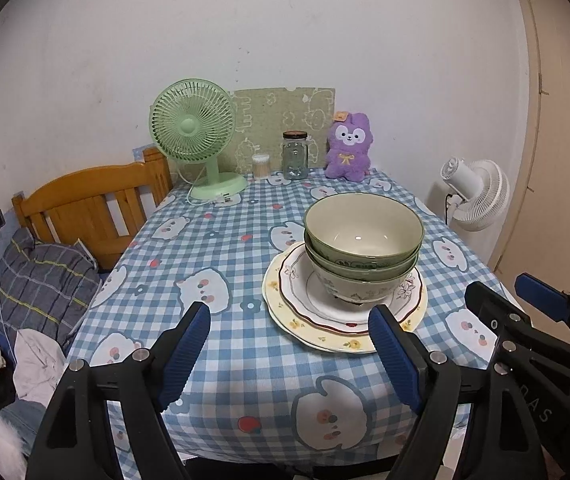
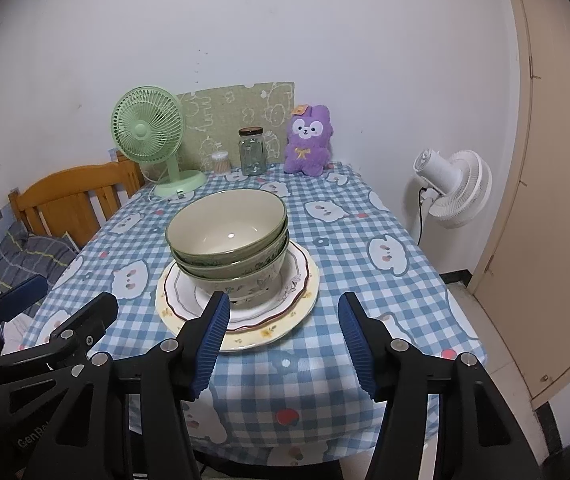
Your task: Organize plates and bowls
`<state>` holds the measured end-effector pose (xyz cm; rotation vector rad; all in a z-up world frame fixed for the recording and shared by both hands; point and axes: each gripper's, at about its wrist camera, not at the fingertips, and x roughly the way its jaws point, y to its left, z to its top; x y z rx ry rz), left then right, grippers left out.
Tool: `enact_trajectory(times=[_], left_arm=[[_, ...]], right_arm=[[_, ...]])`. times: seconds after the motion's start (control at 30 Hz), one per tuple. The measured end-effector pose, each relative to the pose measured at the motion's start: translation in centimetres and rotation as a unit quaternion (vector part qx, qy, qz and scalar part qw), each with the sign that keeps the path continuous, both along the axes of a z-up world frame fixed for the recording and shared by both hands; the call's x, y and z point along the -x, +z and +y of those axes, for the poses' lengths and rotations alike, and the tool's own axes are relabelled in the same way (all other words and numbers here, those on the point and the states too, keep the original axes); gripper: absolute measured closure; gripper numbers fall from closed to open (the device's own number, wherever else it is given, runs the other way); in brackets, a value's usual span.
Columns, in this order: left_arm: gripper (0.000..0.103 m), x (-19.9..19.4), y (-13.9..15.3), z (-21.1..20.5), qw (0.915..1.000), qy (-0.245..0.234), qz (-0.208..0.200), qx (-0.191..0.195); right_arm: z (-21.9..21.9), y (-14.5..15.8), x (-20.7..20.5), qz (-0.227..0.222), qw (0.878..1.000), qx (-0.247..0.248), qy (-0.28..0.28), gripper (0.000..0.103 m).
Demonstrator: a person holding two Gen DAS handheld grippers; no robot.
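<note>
Three nested bowls [image 1: 363, 236] stand stacked on a white plate with a red rim [image 1: 327, 308], which lies on a larger yellow floral plate [image 1: 321, 336]. The stack sits near the table's front. It also shows in the right wrist view: bowls [image 2: 227, 232], white plate [image 2: 297, 276], yellow plate [image 2: 245, 340]. My left gripper [image 1: 289, 320] is open and empty, in front of and left of the stack. My right gripper [image 2: 283, 312] is open and empty, in front of and right of the stack. Each gripper shows at the edge of the other's view.
The table has a blue checked cloth [image 1: 221, 248]. At its back stand a green desk fan [image 1: 193, 136], a cotton swab jar [image 1: 261, 165], a glass jar [image 1: 295, 155] and a purple plush toy [image 1: 348, 146]. A wooden bed frame [image 1: 89, 208] is at left, a white fan [image 2: 451, 188] at right.
</note>
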<state>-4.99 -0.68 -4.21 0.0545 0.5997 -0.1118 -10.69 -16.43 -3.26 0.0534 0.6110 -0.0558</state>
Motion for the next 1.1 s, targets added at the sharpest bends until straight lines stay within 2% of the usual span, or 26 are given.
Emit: enact_trajectory(times=[0.53, 1.1], left_arm=[[0.020, 0.34, 0.32, 0.22, 0.9997, 0.006, -0.022, -0.002], [0.018, 0.30, 0.43, 0.21, 0.9997, 0.008, -0.024, 0.003]], right_arm=[[0.20, 0.14, 0.03, -0.004, 1.000, 0.003, 0.008, 0.042], [0.20, 0.24, -0.08, -0.006, 1.000, 0.004, 0.010, 0.042]])
